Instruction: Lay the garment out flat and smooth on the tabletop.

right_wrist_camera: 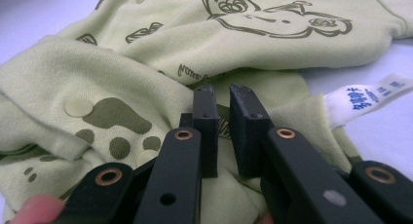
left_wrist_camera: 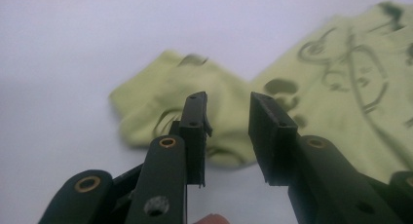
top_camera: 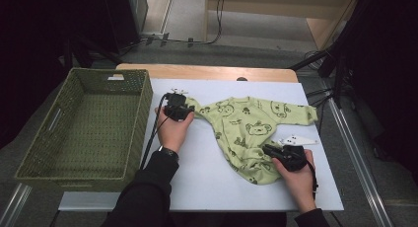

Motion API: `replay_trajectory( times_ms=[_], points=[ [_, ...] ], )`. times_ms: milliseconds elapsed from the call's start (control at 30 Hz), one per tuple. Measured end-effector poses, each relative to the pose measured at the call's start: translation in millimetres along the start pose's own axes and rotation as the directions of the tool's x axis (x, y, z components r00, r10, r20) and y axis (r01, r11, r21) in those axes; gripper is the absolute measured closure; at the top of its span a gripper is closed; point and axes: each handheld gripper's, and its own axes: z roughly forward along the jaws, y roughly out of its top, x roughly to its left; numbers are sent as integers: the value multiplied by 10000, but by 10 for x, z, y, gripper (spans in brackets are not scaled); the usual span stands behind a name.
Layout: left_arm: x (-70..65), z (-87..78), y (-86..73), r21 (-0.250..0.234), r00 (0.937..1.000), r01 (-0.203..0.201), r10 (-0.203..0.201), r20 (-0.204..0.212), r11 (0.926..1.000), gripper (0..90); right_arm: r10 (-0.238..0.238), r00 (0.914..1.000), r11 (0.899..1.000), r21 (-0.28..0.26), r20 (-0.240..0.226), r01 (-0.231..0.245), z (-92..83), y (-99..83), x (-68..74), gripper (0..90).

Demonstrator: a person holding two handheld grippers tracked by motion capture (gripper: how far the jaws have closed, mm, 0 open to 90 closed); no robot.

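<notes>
Left of the green baby suit [top_camera: 249,133], which lies flat on the white table [top_camera: 207,187], the left gripper [top_camera: 178,110] has its jaws open with a gap just before the sleeve [left_wrist_camera: 160,107], gripping nothing. At the suit's lower edge the right gripper [top_camera: 276,152] has its jaws nearly closed, apparently pinching a fold. I judge the folding is starting; next the left jaws must close on the sleeve.

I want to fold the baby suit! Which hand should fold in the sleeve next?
Probably the left. The left hand-held gripper sits right at the sleeve end, jaws open. The right hand-held gripper is down at the baby suit's bottom.
</notes>
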Motion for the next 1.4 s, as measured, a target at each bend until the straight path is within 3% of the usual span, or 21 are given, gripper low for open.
replay_trajectory(
  times_ms=[100,233,367,433,500,533,567,767,867,1033,1400],
  points=[
    [-29,130,75,274,9999,-18,15,106,9996,658,-14,10000,10000,-6,6,14,0,0,2,797],
    [6,309,112,385,9962,631,-652,573,9973,561,0,10000,10000,-5,-33,0,0,-1,-3,797],
    [-22,456,100,676,9974,659,-676,236,9955,537,-10,10000,10000,12,-49,10,0,-1,-4,798],
    [-46,457,93,621,9989,429,-416,-207,9972,611,3,10000,10000,15,-70,-3,-1,-2,-6,798],
    [-30,445,90,713,9989,461,-458,-62,9964,746,21,10000,10000,25,-97,-21,-2,-2,-8,798],
    [-23,430,84,728,9992,406,-406,-14,9965,823,23,9999,10000,24,-103,-23,-2,-2,-9,798],
    [-17,409,73,653,9994,333,-333,-15,9973,842,33,9999,10000,22,-110,-33,-2,-2,-10,798],
    [14,239,-38,97,9985,328,-332,443,9994,858,8,10000,10000,25,-82,-8,0,-2,-6,798],
    [-13,86,-184,-396,9928,824,-786,907,9958,856,-22,10000,10000,12,-58,22,0,-3,-4,798],
    [-46,-112,-461,-756,9935,742,-671,922,9944,841,-43,10000,10000,8,-12,43,2,-3,5,799],
    [58,-327,-803,-155,9960,544,-532,712,9984,790,-78,10000,10000,32,40,78,0,-3,13,799]
  ],
)
